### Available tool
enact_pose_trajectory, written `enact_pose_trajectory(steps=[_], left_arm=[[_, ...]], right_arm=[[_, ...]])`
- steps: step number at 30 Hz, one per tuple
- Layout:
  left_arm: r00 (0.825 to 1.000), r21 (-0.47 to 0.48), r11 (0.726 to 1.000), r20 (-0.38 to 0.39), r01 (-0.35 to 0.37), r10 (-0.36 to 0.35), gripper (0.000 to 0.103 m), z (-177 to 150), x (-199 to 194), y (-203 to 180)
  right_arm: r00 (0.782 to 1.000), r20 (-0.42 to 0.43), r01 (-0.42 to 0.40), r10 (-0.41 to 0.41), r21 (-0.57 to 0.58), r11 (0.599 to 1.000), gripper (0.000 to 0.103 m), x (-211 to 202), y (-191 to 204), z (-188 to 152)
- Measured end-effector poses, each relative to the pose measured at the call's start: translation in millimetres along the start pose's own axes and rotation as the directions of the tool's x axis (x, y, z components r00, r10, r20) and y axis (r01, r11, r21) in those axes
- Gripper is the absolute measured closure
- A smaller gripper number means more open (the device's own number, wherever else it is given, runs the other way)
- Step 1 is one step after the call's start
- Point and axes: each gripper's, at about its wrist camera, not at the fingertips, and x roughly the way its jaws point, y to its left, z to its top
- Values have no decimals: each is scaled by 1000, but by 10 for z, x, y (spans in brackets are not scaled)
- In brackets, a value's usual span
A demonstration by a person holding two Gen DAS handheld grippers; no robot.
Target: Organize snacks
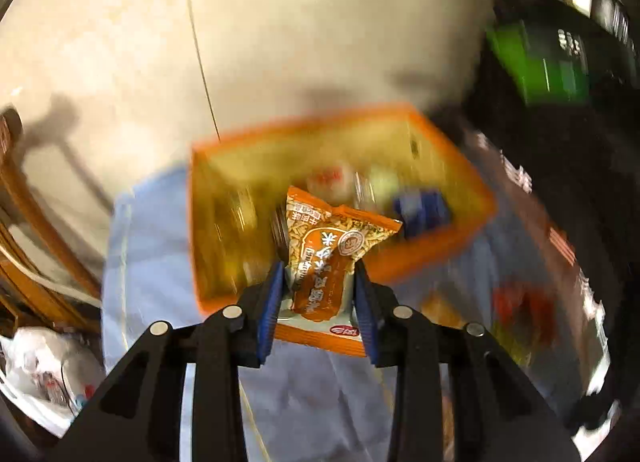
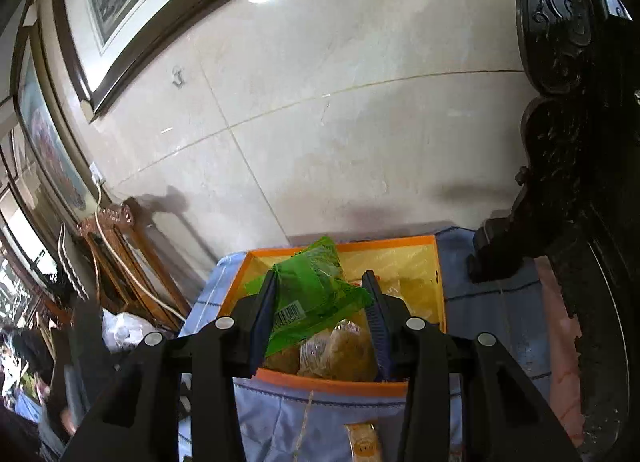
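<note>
In the left wrist view, my left gripper (image 1: 319,268) is shut on an orange snack packet (image 1: 336,242) with printed rice-cracker pictures, its blue pads pressing both sides. The packet hangs over the near part of an orange box (image 1: 304,124) with yellow inner walls; the box is blurred and holds several snacks. In the right wrist view, my right gripper (image 2: 321,276) is shut on a green snack packet (image 2: 316,294) with a barcode, held above the same orange box (image 2: 344,246). Clear-wrapped brown snacks (image 2: 336,354) lie in the box below it.
The box stands on a light blue cloth (image 1: 160,242) against a tiled wall. Dark carved wooden furniture (image 2: 560,142) rises at the right. A wooden stand (image 2: 120,254) and a white plastic bag (image 1: 44,366) are at the left. A loose packet (image 2: 364,442) lies on the cloth.
</note>
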Motion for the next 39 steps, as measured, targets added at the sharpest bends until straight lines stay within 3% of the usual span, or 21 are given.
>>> enact_pose_trajectory(steps=[4,5,6,7,8,9,11,13,16,18,21,24,25,27,29,30,31,33,34,36,39], left_arm=[[991,-49,995,100,-85,90,68,479,-90,131],[987,-52,992,110,-115,120,56,544,-109,95],[980,-57,986,118,-154,160,14,645,-44,110],[973,-77,978,112,-196,204,6,706,13,153],[964,-104,966,105,-235,246,4,716,73,199],[960,-123,958,85,-257,268,4,703,123,220],[970,-129,963,21,-237,241,4,574,206,257],[970,-118,963,-44,-244,241,4,293,233,268],[950,-65,952,-120,-298,289,4,-366,141,285],[938,-72,945,-165,-320,306,4,-874,41,311],[945,-227,945,-281,-234,167,4,-1775,8,384],[934,-367,909,-353,-200,63,4,-2322,98,447],[932,-389,902,-360,-188,39,4,-2472,147,430],[925,-359,913,-377,-194,48,4,-2622,235,346],[915,-286,942,-400,-177,51,4,-2756,348,193],[924,-196,960,-363,-201,120,4,-2789,357,78],[931,-185,963,-342,-199,127,5,-2805,358,52],[938,-198,963,-329,-182,110,10,-2829,317,82],[937,-190,964,-330,-186,116,15,-2827,271,91],[941,-187,966,-320,-180,114,56,-2818,154,99],[934,-183,975,-354,-123,51,61,-2793,46,121]], right_arm=[[1000,-14,7,-8,-11,1000,59,136,-3,55],[1000,-23,7,-8,-40,999,57,206,17,71],[999,-31,17,-19,-58,998,32,267,30,87],[998,-42,42,-45,-72,996,14,352,35,105],[996,-50,77,-80,-68,995,4,417,27,115],[992,-64,106,-110,-53,993,4,473,1,116],[984,-134,117,-117,-8,993,4,518,-87,52],[977,-154,152,-149,7,988,4,400,-134,-114],[960,-206,180,-192,-79,981,4,248,-92,-547],[931,-277,191,-238,-185,964,4,328,-33,-982],[894,-392,156,-218,-183,971,4,604,-110,-1481],[863,-470,185,-186,-49,982,4,921,-323,-1803],[848,-486,217,-212,-47,975,4,1041,-365,-1907],[837,-491,232,-241,-81,969,4,1172,-364,-2010],[830,-474,227,-294,-196,954,4,1256,-231,-2125],[818,-461,251,-344,-251,935,8,1281,-180,-2182],[802,-463,272,-377,-279,921,17,1305,-147,-2247],[827,-447,288,-342,-185,939,65,1248,-174,-2273],[813,-444,339,-377,-167,926,68,1234,-187,-2278],[805,-458,369,-376,-110,923,68,1222,-212,-2312],[805,-470,367,-362,-86,926,68,1136,-161,-2374]])
